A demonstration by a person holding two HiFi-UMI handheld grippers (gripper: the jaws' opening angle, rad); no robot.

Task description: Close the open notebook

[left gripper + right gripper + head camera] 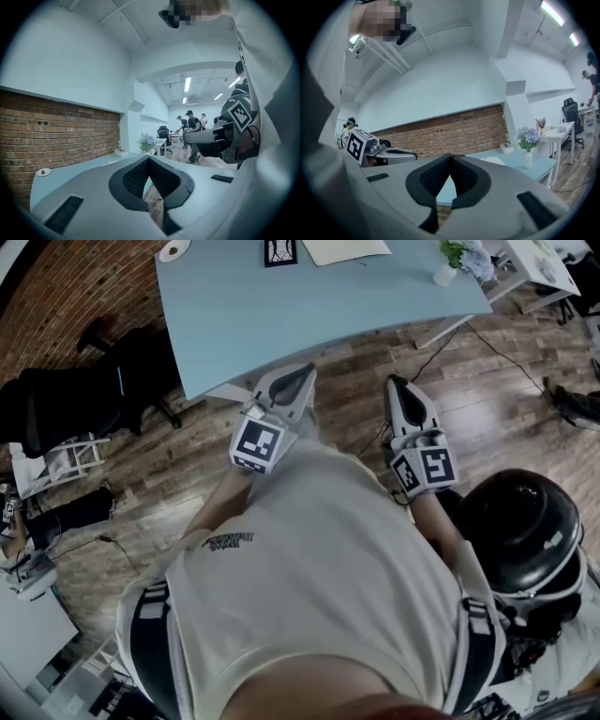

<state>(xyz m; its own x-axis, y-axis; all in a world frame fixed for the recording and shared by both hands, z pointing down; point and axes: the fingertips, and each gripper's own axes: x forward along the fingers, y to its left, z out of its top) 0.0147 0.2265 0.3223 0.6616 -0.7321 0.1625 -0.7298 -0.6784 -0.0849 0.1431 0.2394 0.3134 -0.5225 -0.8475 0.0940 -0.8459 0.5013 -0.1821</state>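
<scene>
Your left gripper (306, 373) and right gripper (395, 382) are closed, empty; the notebook (345, 249) at the far edge of the table (281, 324) looks light and floppy, so lift its cover's outer edge.

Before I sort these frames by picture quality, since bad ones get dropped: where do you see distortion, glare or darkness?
Head view: the blue table edge bows, a wide-lens bend; lighting is even. Left gripper view: fisheye circle with black corners; ceiling strip lights blow out. Right gripper view: same fisheye rim; strip lights glare top right, brick wall sharp.
</scene>
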